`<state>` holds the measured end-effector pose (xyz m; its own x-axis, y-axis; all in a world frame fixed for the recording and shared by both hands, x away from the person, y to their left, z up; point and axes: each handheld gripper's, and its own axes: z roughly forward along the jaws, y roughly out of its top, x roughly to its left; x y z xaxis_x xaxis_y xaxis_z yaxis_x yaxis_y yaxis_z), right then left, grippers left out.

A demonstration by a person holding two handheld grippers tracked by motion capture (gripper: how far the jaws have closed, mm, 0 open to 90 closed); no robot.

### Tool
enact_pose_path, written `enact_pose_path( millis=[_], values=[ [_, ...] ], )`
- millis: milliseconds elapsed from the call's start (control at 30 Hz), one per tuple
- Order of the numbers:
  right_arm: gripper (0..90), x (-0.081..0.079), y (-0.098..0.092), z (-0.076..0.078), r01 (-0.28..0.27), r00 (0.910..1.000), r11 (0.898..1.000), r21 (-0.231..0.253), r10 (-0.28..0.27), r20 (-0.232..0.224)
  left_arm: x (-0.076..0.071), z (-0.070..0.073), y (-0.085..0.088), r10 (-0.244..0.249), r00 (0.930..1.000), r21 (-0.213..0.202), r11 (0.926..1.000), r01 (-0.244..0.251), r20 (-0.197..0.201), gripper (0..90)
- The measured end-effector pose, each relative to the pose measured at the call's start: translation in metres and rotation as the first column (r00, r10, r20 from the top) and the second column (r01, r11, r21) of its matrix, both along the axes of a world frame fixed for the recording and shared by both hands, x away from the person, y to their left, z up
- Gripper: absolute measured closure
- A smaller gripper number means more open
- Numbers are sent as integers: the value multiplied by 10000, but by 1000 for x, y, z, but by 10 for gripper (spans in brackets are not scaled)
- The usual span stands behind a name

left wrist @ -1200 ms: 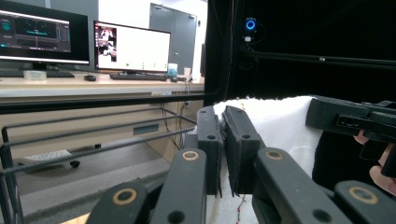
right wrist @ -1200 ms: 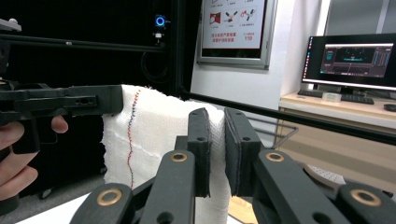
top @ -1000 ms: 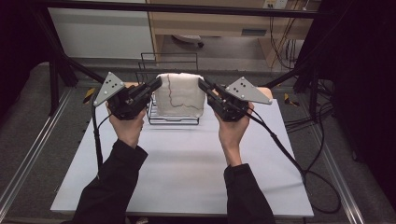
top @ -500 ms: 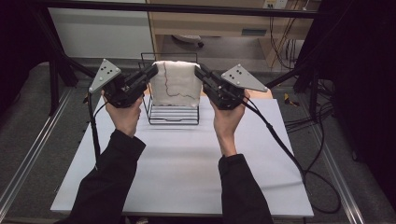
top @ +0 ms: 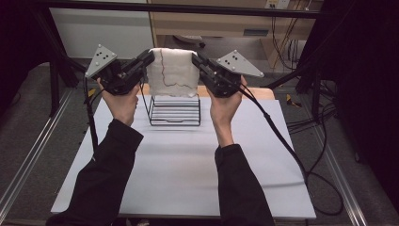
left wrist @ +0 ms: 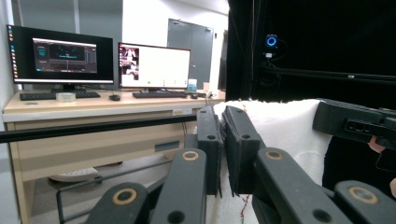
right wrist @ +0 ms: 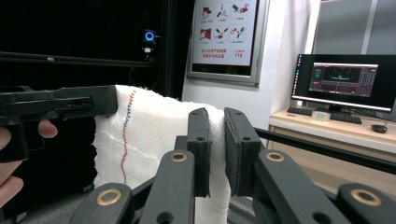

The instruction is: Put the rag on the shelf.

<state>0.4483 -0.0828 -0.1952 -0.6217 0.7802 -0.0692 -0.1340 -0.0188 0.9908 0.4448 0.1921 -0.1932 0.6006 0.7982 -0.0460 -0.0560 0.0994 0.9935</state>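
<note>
A white cloth (top: 171,72) is held up in the air above a black wire rack (top: 175,109), which stands on the tabletop (top: 188,160) toward 12 o'clock. The left tool (top: 149,57) is clamped on the cloth's upper corner at the 9 o'clock side, and the right tool (top: 195,58) on the upper corner at the 3 o'clock side, so that the top edge is stretched level between them. In the left gripper view the left tool (left wrist: 223,154) is seen with its jaws pressed together on a fold of the weave; in the right gripper view the right tool (right wrist: 215,154) is likewise closed on the cloth (right wrist: 149,135). A line of coloured stitching (top: 162,70) runs down the fabric. The cloth is judged to be light, soft and limp: it hangs under its own weight and will sag or fold wherever it is not held. Its loose weave should not slip from the pads, but it could snag on the rack's wires. The upper corners are the best places for a hold, kept taut so that the cloth can be draped evenly.
</note>
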Motion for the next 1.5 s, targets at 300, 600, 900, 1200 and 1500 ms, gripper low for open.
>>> enact_pose_path(
  millis=[300,600,900,1200,1500],
  values=[
    [816,11,7,13,52,9999,10000,29,-53,129,10,12,5,191,9998,49,9998,-191,40,848],
    [816,25,13,16,63,9999,9999,140,-64,125,22,18,8,365,9993,69,9993,-365,99,849],
    [816,40,16,25,94,9998,9998,173,-97,194,36,29,10,460,9989,114,9989,-461,105,848],
    [815,55,18,26,130,9999,9998,176,-131,22,50,30,9,615,9981,253,9978,-613,-63,848],
    [814,72,17,26,238,9995,9994,231,-234,-192,65,31,6,732,9972,398,9966,-724,-178,848]
  ],
)
